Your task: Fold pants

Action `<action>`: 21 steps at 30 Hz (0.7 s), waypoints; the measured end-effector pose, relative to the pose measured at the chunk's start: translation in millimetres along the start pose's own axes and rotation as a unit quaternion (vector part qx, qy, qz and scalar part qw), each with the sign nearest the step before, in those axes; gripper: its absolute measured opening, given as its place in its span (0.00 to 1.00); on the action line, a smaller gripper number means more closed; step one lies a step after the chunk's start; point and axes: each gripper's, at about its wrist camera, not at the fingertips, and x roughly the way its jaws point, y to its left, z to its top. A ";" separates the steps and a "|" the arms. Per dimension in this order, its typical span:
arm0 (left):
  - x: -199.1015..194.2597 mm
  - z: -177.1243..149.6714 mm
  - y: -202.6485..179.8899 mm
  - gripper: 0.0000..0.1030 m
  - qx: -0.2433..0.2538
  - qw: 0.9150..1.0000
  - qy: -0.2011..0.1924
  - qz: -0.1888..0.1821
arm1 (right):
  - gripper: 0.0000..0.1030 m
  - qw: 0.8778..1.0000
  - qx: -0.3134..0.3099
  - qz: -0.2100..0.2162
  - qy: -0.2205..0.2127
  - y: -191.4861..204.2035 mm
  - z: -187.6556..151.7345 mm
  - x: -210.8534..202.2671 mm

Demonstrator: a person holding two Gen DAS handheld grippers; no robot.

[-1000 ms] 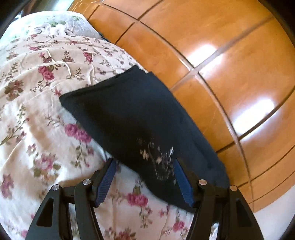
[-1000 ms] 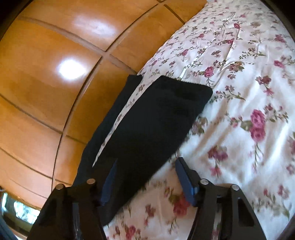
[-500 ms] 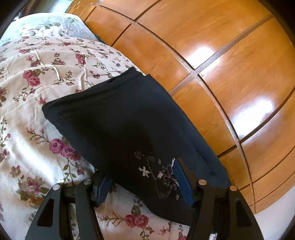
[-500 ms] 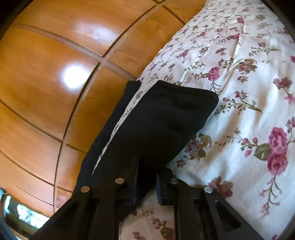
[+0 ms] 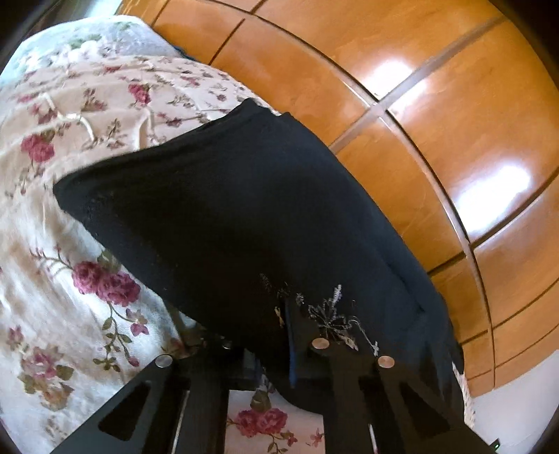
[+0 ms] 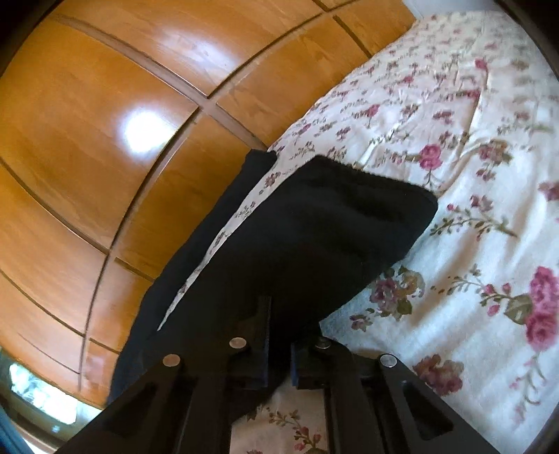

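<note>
Dark navy pants (image 5: 244, 216) lie folded lengthwise along the bed's edge, with pale embroidery (image 5: 332, 314) near my left gripper. My left gripper (image 5: 269, 352) is closing its jaws on the near end of the pants, and the cloth drapes over its fingers. In the right wrist view the pants (image 6: 314, 237) stretch away from me, and one leg hangs over the bed's side. My right gripper (image 6: 279, 345) is closing too, pinching the near edge of the cloth between its pads.
The pants rest on a cream bedspread with pink roses (image 5: 70, 174) (image 6: 471, 244). Glossy wooden wardrobe panels (image 5: 436, 104) (image 6: 87, 122) stand close along the bed's side. A pillow (image 5: 104, 31) lies at the far end. Pale floor (image 5: 506, 412) shows beside the bed.
Both grippers slid forward onto the pants and went from wide open to shut on the cloth, the right one first and then the left.
</note>
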 end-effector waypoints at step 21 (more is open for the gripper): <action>-95.4 -24.2 22.6 0.06 0.014 1.000 -0.017 -0.022 | 0.07 0.998 -0.051 -0.021 -0.027 -3.7 -5.6 -89.9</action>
